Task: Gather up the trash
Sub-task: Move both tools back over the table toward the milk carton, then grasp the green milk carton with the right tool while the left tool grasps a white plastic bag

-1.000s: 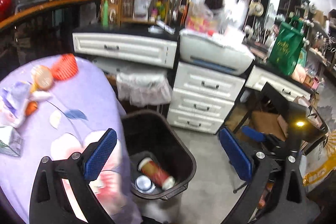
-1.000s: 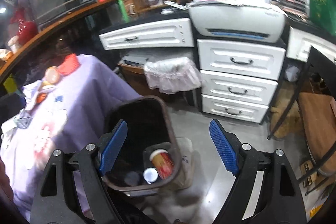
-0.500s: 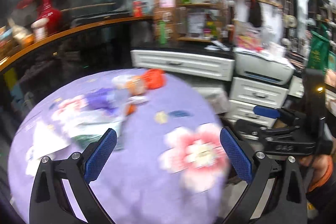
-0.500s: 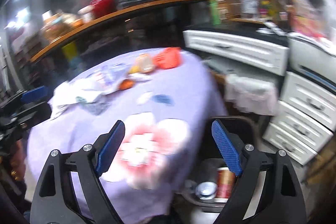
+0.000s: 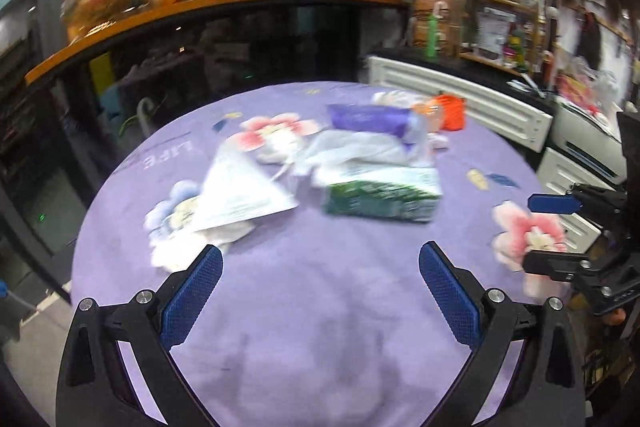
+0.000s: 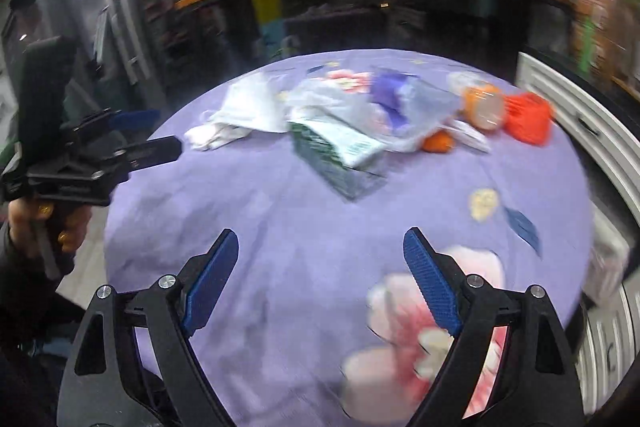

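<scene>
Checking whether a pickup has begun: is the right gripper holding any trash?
No, the right gripper stands open and empty over bare purple tablecloth.

Right gripper jaws wide, empty, above purple tablecloth; green-white carton ahead.

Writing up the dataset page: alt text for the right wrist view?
An open, empty right hand-held gripper points over a round purple floral tablecloth strewn with trash: a green-and-white carton, crumpled plastic bags, and an orange net. The left hand-held gripper shows at left.
</scene>
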The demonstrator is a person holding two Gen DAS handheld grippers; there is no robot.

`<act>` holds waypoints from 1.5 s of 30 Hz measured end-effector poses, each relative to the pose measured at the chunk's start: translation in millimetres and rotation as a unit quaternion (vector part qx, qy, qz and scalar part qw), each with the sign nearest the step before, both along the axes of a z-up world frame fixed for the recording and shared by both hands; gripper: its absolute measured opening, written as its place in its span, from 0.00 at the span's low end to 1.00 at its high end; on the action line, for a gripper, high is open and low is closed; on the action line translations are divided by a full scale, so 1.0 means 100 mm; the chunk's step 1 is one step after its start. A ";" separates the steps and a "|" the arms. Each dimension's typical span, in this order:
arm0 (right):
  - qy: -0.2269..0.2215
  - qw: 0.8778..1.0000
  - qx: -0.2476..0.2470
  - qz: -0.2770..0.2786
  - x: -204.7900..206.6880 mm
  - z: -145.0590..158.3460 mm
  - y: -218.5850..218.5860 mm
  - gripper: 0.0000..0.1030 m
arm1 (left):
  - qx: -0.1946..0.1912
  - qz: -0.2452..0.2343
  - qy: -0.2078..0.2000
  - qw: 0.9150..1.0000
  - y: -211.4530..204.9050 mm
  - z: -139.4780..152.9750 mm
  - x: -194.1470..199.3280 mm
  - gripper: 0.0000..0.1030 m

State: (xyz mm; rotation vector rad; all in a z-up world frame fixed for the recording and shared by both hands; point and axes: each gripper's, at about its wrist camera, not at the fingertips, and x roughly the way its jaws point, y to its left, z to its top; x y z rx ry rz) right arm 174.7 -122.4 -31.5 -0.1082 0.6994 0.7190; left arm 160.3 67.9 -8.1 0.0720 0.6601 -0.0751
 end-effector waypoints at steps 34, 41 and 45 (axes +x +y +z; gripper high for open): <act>0.019 0.974 -0.186 0.127 1.38 -0.29 1.23 0.55 | -0.012 0.069 0.070 0.995 0.84 -0.32 0.36 0.95; 0.030 0.980 -0.154 0.120 1.24 -0.31 1.09 0.50 | -0.036 0.061 0.064 0.995 0.78 -0.28 0.39 0.95; 0.031 0.984 -0.133 0.113 1.02 -0.24 0.90 0.50 | -0.042 0.052 0.052 0.996 0.70 -0.22 0.42 0.95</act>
